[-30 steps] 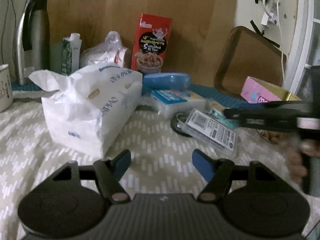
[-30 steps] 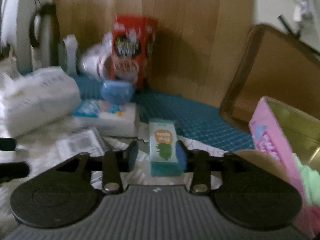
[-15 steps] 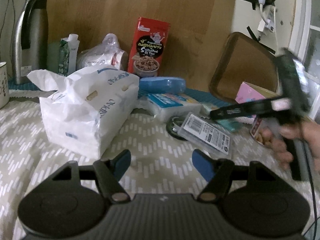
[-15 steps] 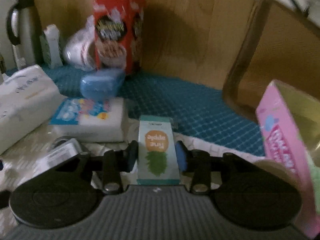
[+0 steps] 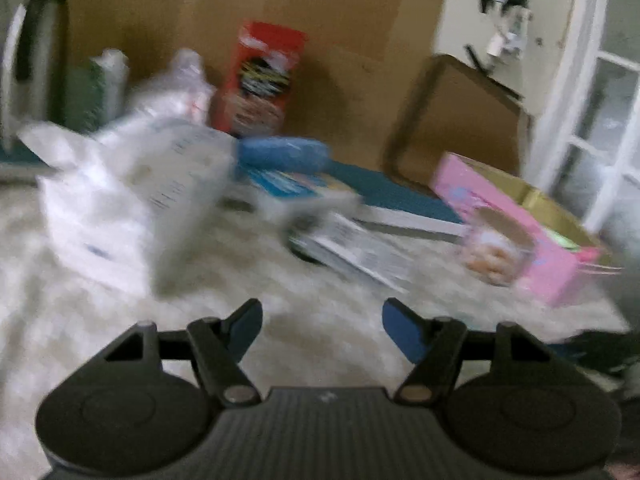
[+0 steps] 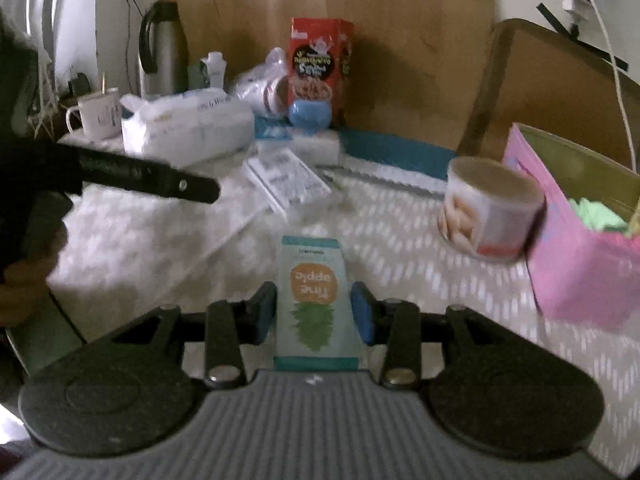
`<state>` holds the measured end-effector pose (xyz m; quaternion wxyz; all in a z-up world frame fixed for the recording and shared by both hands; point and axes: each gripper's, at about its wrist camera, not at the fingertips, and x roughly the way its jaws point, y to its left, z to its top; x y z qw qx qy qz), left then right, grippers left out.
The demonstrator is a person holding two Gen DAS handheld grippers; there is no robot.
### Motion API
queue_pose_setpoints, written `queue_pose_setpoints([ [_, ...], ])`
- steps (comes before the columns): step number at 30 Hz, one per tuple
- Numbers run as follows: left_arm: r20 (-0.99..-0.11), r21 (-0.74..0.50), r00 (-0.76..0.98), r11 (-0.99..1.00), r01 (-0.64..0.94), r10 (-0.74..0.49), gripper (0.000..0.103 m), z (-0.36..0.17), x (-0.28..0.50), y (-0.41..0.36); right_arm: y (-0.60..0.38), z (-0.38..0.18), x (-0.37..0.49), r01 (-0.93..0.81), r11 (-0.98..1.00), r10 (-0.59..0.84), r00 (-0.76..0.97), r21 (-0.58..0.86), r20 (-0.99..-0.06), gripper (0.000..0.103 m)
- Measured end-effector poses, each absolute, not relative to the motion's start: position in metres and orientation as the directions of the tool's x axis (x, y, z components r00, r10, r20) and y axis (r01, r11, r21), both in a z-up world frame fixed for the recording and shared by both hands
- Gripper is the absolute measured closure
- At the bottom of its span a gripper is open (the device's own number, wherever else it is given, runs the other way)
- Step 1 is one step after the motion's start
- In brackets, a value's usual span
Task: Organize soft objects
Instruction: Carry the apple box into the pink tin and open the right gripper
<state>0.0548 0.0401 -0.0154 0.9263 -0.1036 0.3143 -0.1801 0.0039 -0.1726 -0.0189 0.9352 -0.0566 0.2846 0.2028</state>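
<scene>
Holding a small pack (image 6: 314,300) between its two blue pads, the right hand-held gripper (image 6: 314,310) is clamped on it. The pack is pale with an orange pineapple picture on top, and it sticks out forward over the patterned cloth (image 6: 380,240) on the worktop.

The left hand-held gripper (image 5: 322,322) has its pads apart and they are closing a little, with nothing between them. It hangs over the cloth, near a big white soft bag (image 5: 132,196). That view is blurry. In the right view a black part of the left tool reaches in from the left side, with a hand (image 6: 24,276) low at that edge.

A round tin (image 6: 490,216) sits on the cloth just beside a pink box (image 6: 580,272). The pink box is open on top and has something green inside. A flat clear pack with a white label (image 6: 286,180) lies in the middle of the cloth. Behind it is a white block with a blue top (image 6: 304,146), and a blue roll (image 6: 310,114) rests on that. A red box (image 6: 320,60) stands at the back, against brown card. A tall silver flask (image 6: 162,52) and a white mug (image 6: 100,114) are at the back left.
</scene>
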Motion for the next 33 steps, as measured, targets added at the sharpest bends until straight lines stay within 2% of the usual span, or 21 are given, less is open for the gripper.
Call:
queue_pose_setpoints([
  [2, -0.564, -0.329, 0.695, 0.893, 0.306, -0.446, 0.039, -0.013, 0.051, 0.026, -0.173, -0.026, -0.003, -0.397, 0.918, 0.328, 0.763, -0.005, -0.557, 0.054],
  [4, -0.584, -0.322, 0.664, 0.885, 0.337, -0.466, 0.039, -0.009, 0.045, 0.012, -0.174, -0.027, -0.01, -0.389, 0.921, 0.32, 0.777, -0.014, -0.542, 0.043],
  [7, -0.605, -0.341, 0.617, 0.864, 0.371, -0.504, 0.039, -0.005, 0.036, -0.004, -0.181, -0.026, -0.019, -0.388, 0.922, 0.326, 0.791, -0.012, -0.517, 0.043],
  [9, -0.62, -0.359, 0.581, 0.849, 0.388, -0.528, 0.039, -0.004, 0.034, -0.015, -0.186, -0.027, -0.024, -0.389, 0.921, 0.323, 0.795, -0.022, -0.514, 0.047],
  [10, -0.631, -0.364, 0.562, 0.844, 0.394, -0.535, 0.039, -0.006, 0.034, -0.021, -0.188, -0.03, -0.027, -0.396, 0.918, 0.328, 0.791, -0.023, -0.516, 0.058],
  [11, -0.645, -0.367, 0.543, 0.841, 0.397, -0.538, 0.039, -0.008, 0.035, -0.027, -0.19, -0.034, -0.03, -0.411, 0.912, 0.343, 0.781, -0.014, -0.522, 0.059],
  [14, -0.663, -0.369, 0.521, 0.84, 0.397, -0.538, 0.04, -0.01, 0.037, -0.043, -0.202, -0.035, -0.029, -0.417, 0.903, 0.408, 0.761, 0.102, -0.504, 0.06],
  [17, -0.674, -0.39, 0.487, 0.827, 0.404, -0.556, 0.06, -0.007, 0.042, -0.059, -0.226, -0.039, -0.02, -0.382, 0.864, 0.5, 0.732, 0.33, -0.463, 0.06],
  [19, -0.681, -0.354, 0.5, 0.838, 0.416, -0.535, 0.064, -0.003, 0.043, -0.072, -0.237, -0.043, -0.02, -0.367, 0.835, 0.533, 0.725, 0.41, -0.436, 0.06],
  [22, -0.638, -0.32, 0.528, 0.817, 0.481, -0.561, 0.064, 0.021, 0.04, -0.091, -0.242, -0.038, -0.031, -0.343, 0.856, 0.49, 0.775, 0.386, -0.399, 0.06],
  [29, -0.538, -0.223, 0.557, 0.744, 0.631, -0.633, 0.064, 0.077, 0.064, -0.168, -0.275, 0.007, -0.039, -0.265, 0.939, 0.313, 0.923, 0.221, -0.222, 0.06],
  [33, -0.555, -0.229, 0.522, 0.723, 0.652, -0.647, 0.064, 0.076, 0.097, -0.21, -0.305, 0.018, -0.018, -0.169, 0.967, 0.209, 0.955, 0.192, -0.211, 0.06],
])
